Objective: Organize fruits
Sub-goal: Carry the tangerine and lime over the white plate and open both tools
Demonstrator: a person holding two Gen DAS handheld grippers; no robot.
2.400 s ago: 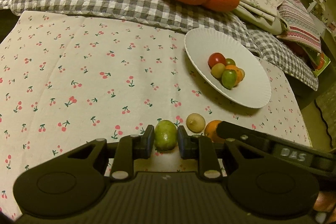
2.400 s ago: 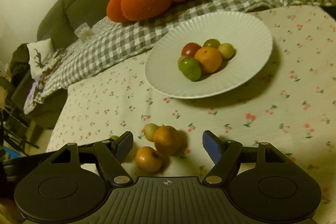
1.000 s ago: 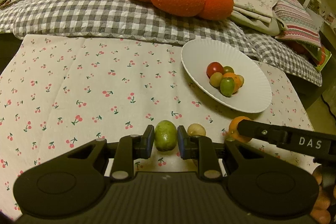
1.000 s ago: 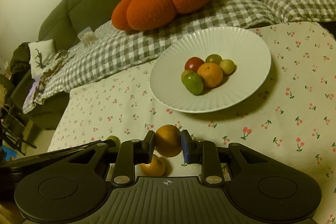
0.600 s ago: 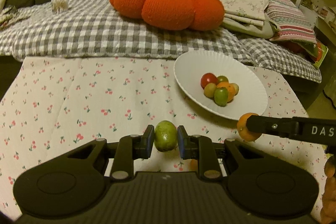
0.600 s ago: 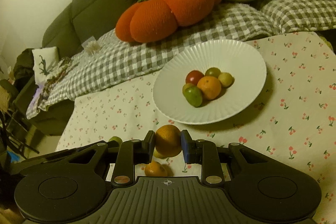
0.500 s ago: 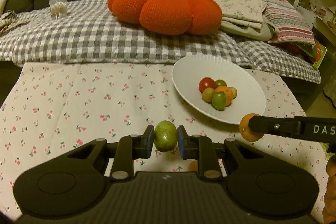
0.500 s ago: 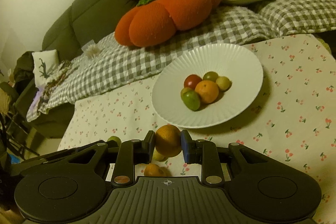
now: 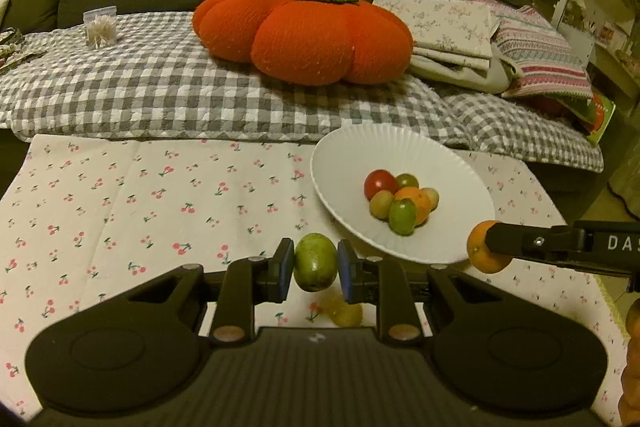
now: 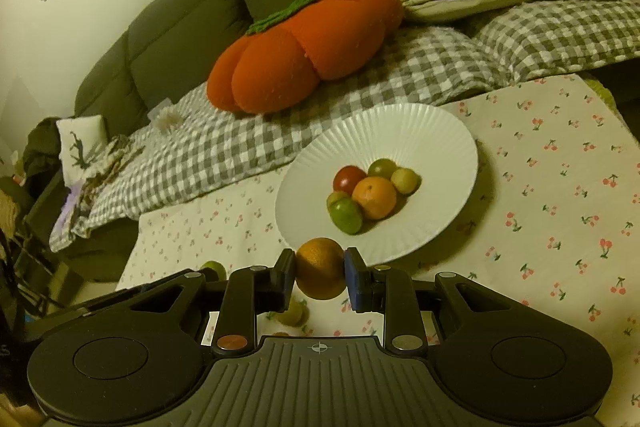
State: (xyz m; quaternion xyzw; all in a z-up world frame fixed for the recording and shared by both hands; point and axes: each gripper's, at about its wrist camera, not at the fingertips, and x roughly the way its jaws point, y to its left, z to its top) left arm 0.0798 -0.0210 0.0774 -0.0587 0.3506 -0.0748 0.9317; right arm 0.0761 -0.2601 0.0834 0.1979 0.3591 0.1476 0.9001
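My left gripper [image 9: 315, 269] is shut on a green fruit [image 9: 315, 261] and holds it above the cherry-print cloth, short of the white ribbed plate [image 9: 348, 163]. My right gripper [image 10: 320, 273] is shut on an orange [image 10: 320, 269], just before the plate's [image 10: 440, 131] near rim; the orange also shows in the left wrist view [image 9: 482, 253]. The plate holds several small fruits: a red one [image 10: 347, 178], an orange one [image 10: 375, 197] and green ones [image 10: 346, 215]. A yellowish fruit [image 9: 345, 311] lies on the cloth below my left gripper, also seen in the right wrist view [image 10: 292, 311].
The table's cherry-print cloth [image 9: 140, 203] runs left of the plate. Behind it a sofa carries a grey checked blanket [image 9: 160, 87], an orange pumpkin cushion [image 9: 304, 31] and folded linens [image 9: 452, 27]. The table's right edge drops to the floor [image 9: 616, 311].
Both grippers have risen from the cloth with their fruits and moved toward the plate. The yellowish fruit stays on the cloth beneath them.
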